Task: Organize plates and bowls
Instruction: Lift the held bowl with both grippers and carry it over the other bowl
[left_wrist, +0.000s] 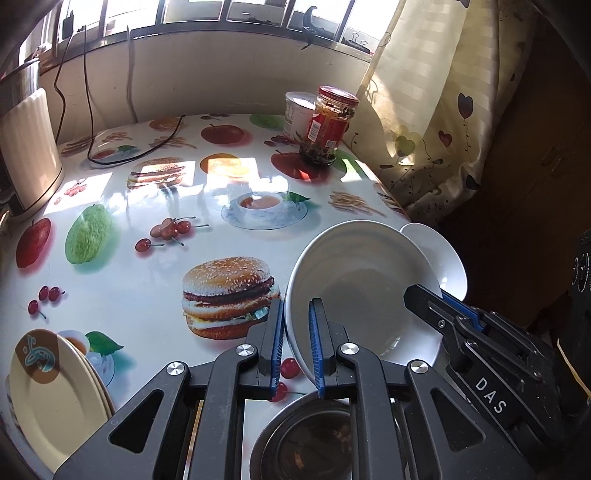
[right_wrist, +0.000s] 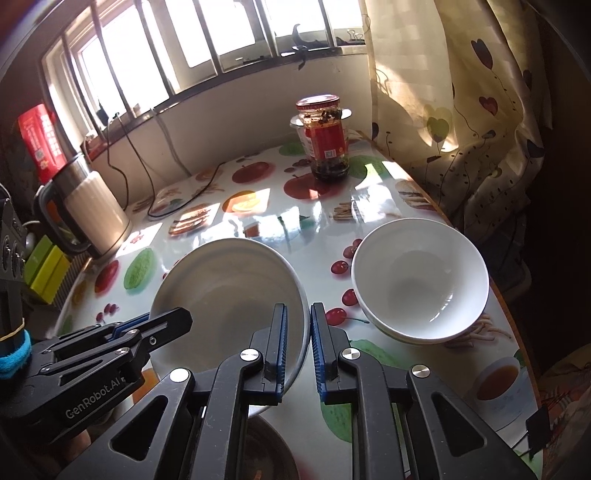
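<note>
White bowl (left_wrist: 354, 280) held tilted above the desk (left_wrist: 147, 273) by both grippers.

The left gripper (left_wrist: 297, 343) is clamped on its left rim, the right gripper (right_wrist: 298, 343) on its right rim. A second bowl (right_wrist: 419, 282) sits to the right, yellow plates (left_wrist: 55, 398) left, a jar (left_wrist: 328, 125) behind.
</note>
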